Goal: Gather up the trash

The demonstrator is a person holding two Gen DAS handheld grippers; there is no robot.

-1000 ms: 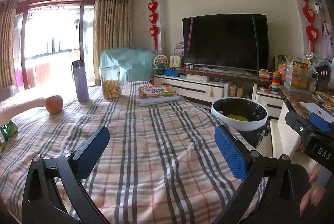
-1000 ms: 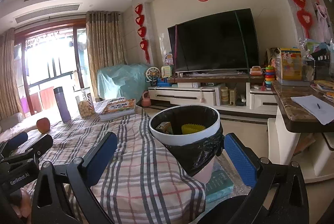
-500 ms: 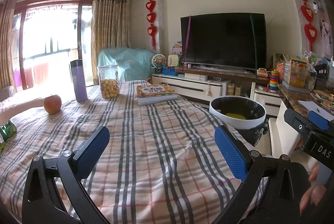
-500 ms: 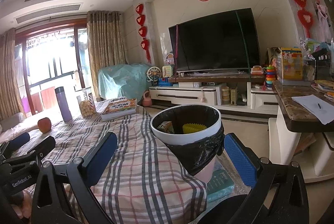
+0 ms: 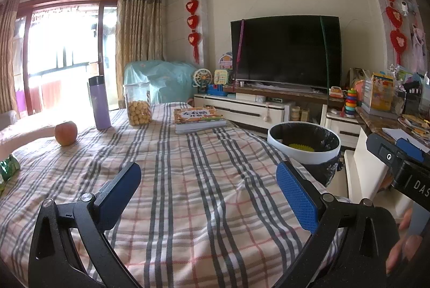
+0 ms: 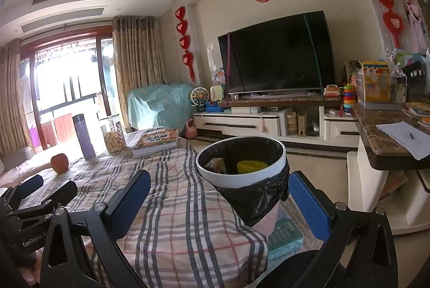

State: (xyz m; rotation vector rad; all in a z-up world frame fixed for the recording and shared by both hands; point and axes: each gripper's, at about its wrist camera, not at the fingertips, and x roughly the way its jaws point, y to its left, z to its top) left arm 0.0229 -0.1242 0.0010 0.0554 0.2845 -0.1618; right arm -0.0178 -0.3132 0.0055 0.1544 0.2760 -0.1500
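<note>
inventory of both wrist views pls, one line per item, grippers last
trash bin: 1, white rim with black liner, off the table's right edge; yellow piece and a box inside
tablecloth: 1, pink-and-grey plaid, over the table
green wrapper: 1, table's left edge, partly cut off
apple: 1, red, far left of the table
bottle: 1, purple, behind the apple
jar: 1, clear, holding round snacks, right of the bottle
book: 1, orange cover, far end of the table
TV: 1, black, on the wall unit
left gripper: 1, blue pads, open, empty
right gripper: 1, blue pads, open, empty
</note>
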